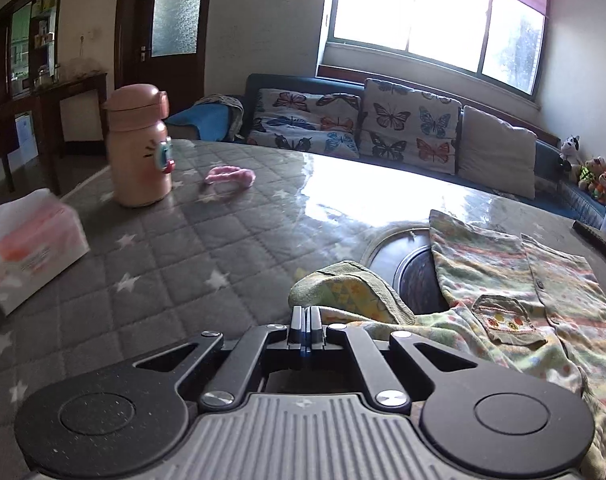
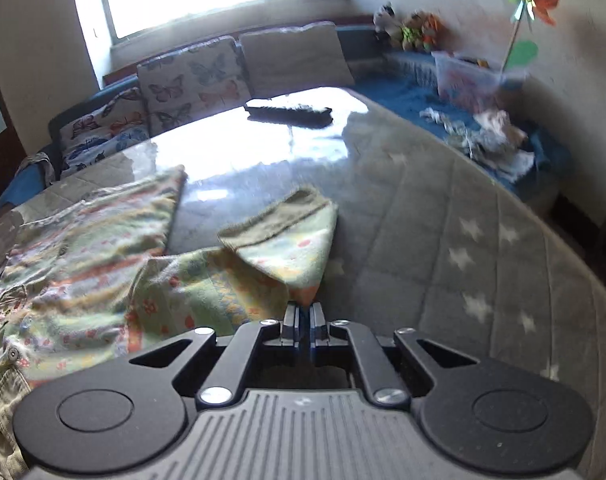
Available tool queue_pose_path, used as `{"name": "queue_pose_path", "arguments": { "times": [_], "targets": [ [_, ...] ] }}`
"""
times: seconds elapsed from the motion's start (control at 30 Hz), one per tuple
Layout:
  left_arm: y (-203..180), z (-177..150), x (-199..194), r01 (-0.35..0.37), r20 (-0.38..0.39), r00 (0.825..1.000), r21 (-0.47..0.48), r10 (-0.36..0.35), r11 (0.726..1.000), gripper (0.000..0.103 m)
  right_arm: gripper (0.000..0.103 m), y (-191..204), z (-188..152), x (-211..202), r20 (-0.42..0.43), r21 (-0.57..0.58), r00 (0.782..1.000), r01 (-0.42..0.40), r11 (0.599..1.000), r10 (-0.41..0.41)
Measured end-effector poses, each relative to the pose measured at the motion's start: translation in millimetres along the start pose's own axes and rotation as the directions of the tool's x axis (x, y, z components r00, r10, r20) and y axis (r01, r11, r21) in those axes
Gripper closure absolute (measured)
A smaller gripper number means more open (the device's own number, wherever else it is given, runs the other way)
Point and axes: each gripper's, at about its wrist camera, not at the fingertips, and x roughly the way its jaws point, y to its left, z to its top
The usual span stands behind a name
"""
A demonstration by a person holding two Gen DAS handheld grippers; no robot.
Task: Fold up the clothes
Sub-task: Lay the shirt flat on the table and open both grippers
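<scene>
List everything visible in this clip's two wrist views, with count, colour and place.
shirt: one, green patterned, table right, sleeves pinched
bottle: one, pink, table far left
tissue box: one, white-pink, table left edge
hair band: one, pink, beside bottle
remote: one, black, table far side
table: one, grey quilted cover with stars
cushions: three, two butterfly-print, one beige, sofa
plush toys: several, sofa corner
pinwheel: one, orange-green, by wall
left gripper: shut on sleeve
right gripper: shut on sleeve

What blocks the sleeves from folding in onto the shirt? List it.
Nothing visible. The left gripper and right gripper each pinch a sleeve, and only bare shirt lies between. The pink bottle and tissue box stand well aside.
</scene>
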Motion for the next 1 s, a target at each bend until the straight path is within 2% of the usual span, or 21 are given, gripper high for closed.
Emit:
{"name": "queue_pose_path", "arguments": {
  "times": [0.03,0.13,0.3,0.4,0.47,0.5,0.57,0.63,0.77,0.87,0.97,1.0],
  "targets": [
    [4,-2,-5,-0.002,0.001,1.000,0.002,0.002,1.000,0.103,0.096,-3,-4,-1,-0.008,0.002,1.000,0.000,1.000,0.000],
    [14,-9,-14,-0.019,-0.012,1.000,0.014,0.019,1.000,0.102,0.084,0,-10,-5,-0.008,-0.029,1.000,-0.002,1.000,0.002],
    [23,-18,-19,-0.049,-0.044,0.998,0.040,0.051,0.998,0.100,0.056,23,-7,-6,0.030,-0.143,0.999,0.025,0.989,-0.021],
    [29,-21,-24,-0.057,-0.054,0.997,0.028,0.059,0.998,0.099,0.051,41,-4,5,0.051,-0.228,0.997,0.061,0.972,-0.050],
    [33,-21,-27,-0.066,-0.056,0.996,0.026,0.068,0.997,0.093,0.045,46,-1,16,0.049,-0.268,0.997,0.078,0.960,-0.067],
    [34,-20,-29,-0.073,-0.052,0.996,0.028,0.074,0.997,0.090,0.045,46,1,19,0.060,-0.276,0.995,0.090,0.957,-0.077],
    [35,-19,-33,-0.085,-0.043,0.995,0.031,0.086,0.996,0.073,0.045,45,4,25,0.082,-0.293,0.992,0.115,0.949,-0.095],
    [34,-17,-36,-0.090,-0.032,0.995,0.039,0.091,0.995,0.067,0.044,40,8,28,0.102,-0.281,0.988,0.143,0.949,-0.119],
    [23,-12,-36,-0.069,-0.020,0.997,0.063,0.071,0.996,0.056,0.043,-5,23,18,0.129,-0.104,0.978,0.180,0.978,-0.166],
    [10,-8,-34,-0.040,-0.016,0.999,0.088,0.042,0.995,0.052,0.042,-27,23,12,0.125,-0.038,0.972,0.203,0.978,-0.197],
    [-8,-8,-33,0.014,-0.014,1.000,0.123,-0.012,0.992,0.052,0.042,-35,20,7,0.129,-0.028,0.965,0.235,0.972,-0.230],
    [-15,-8,-33,0.034,-0.015,0.999,0.136,-0.032,0.990,0.052,0.042,-33,19,5,0.130,-0.034,0.968,0.222,0.975,-0.216]
  ]
}}
